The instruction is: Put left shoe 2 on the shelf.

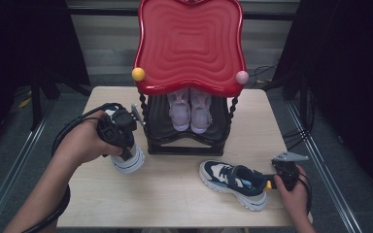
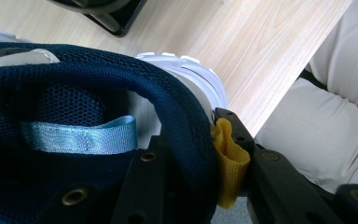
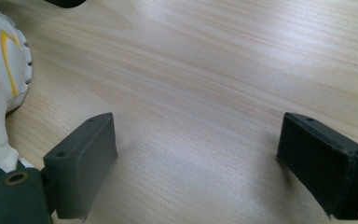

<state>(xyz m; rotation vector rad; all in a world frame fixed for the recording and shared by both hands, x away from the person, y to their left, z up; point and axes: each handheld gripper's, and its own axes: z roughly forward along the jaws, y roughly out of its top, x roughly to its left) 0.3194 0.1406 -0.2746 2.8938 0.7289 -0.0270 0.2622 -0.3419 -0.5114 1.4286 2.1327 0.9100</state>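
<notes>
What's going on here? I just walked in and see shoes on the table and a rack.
A person works with a gripper in each hand. The left gripper is clamped on the heel collar of a navy shoe, holding it heel-up beside the rack. The right gripper is open by the heel of the other shoe, which lies on the table. A pink pair sits on the rack's lower shelf.
</notes>
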